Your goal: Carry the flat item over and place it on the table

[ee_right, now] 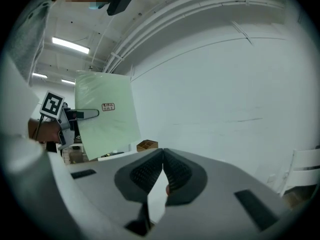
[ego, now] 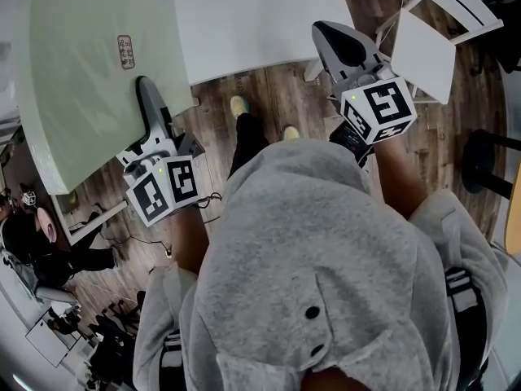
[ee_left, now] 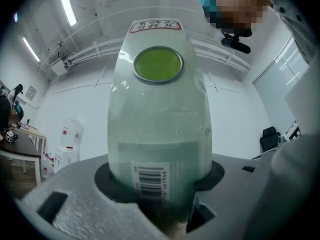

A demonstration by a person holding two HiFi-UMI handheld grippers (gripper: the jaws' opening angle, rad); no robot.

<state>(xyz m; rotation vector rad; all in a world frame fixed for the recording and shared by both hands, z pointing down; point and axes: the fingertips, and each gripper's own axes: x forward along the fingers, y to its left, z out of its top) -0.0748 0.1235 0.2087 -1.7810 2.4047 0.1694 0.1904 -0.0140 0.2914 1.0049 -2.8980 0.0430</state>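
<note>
The left hand-held gripper (ego: 151,104) pinches the edge of the pale green flat board (ego: 77,112), held aloft near the white counter (ego: 260,23), while the right hand-held gripper (ego: 340,46) is pressed together, empty; the carry seems nearly done, the placing remains

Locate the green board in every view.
Head view: upper left, the board, its near edge clamped in the left gripper.
Left gripper view: fills the centre, rising from between the fingers.
Right gripper view: left of centre, upright against the white wall.
Shared landmark: the board's small red-edged label, near the top in the left gripper view and on the board's upper part in the right.
</note>
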